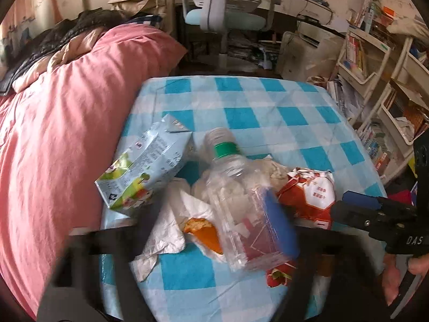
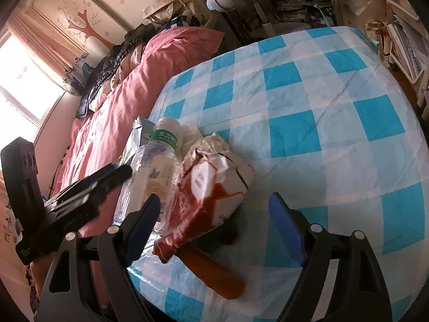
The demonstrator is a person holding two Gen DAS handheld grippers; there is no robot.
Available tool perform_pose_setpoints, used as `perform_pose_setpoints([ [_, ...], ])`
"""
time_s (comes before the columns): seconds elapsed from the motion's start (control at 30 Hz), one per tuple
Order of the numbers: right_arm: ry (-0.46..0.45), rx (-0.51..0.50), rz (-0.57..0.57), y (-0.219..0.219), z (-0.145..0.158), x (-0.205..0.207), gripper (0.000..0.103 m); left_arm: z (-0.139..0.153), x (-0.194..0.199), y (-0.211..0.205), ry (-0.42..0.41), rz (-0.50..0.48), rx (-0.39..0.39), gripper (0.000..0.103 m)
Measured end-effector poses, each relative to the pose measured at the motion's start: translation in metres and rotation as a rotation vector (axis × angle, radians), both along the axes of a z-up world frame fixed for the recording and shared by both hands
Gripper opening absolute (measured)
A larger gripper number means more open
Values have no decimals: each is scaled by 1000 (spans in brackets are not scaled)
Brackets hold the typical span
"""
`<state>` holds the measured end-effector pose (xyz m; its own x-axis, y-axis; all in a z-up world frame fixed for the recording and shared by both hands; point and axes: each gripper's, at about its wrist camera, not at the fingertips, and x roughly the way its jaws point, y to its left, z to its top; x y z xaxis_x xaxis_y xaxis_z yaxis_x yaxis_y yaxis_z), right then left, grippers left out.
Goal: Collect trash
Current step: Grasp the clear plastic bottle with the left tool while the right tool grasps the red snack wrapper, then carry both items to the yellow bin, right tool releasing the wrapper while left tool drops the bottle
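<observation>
A heap of trash lies at the near edge of the blue-checked table (image 1: 268, 107). In it are a clear plastic bottle (image 1: 228, 187) with a green band, a crushed drink carton (image 1: 142, 169), white tissue (image 1: 171, 214), orange peel (image 1: 203, 230) and a red-and-white snack bag (image 1: 308, 196). My left gripper (image 1: 206, 214) is open around the bottle; its right blue pad touches the bottle's side, the left finger stands well off. My right gripper (image 2: 214, 224) is open around the snack bag (image 2: 214, 182), pads not pressing. An orange-brown oblong thing (image 2: 214, 276) lies under the bag's tail.
A pink quilt (image 1: 53, 134) on a bed borders the table's left side. Behind the table stand a desk chair (image 1: 222, 13) and, to the right, white shelves (image 1: 375, 53) full of books. A hand (image 1: 394, 276) holds the right gripper's handle.
</observation>
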<state>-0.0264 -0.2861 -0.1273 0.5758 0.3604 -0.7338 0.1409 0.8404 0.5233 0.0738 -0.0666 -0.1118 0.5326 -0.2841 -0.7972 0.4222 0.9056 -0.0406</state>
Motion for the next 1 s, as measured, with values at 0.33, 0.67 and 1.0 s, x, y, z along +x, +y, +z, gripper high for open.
perform_pose_setpoints([
  [0.33, 11, 18, 12, 6, -8, 9, 61, 1, -2, -16, -7, -12, 14, 82],
  [0.67, 26, 59, 15, 5, -17, 15, 35, -17, 0, -27, 26, -45, 86, 54],
  [1.0, -136, 26, 69, 15, 16, 1, 27, 27, -9, 17, -96, 39, -60, 53],
])
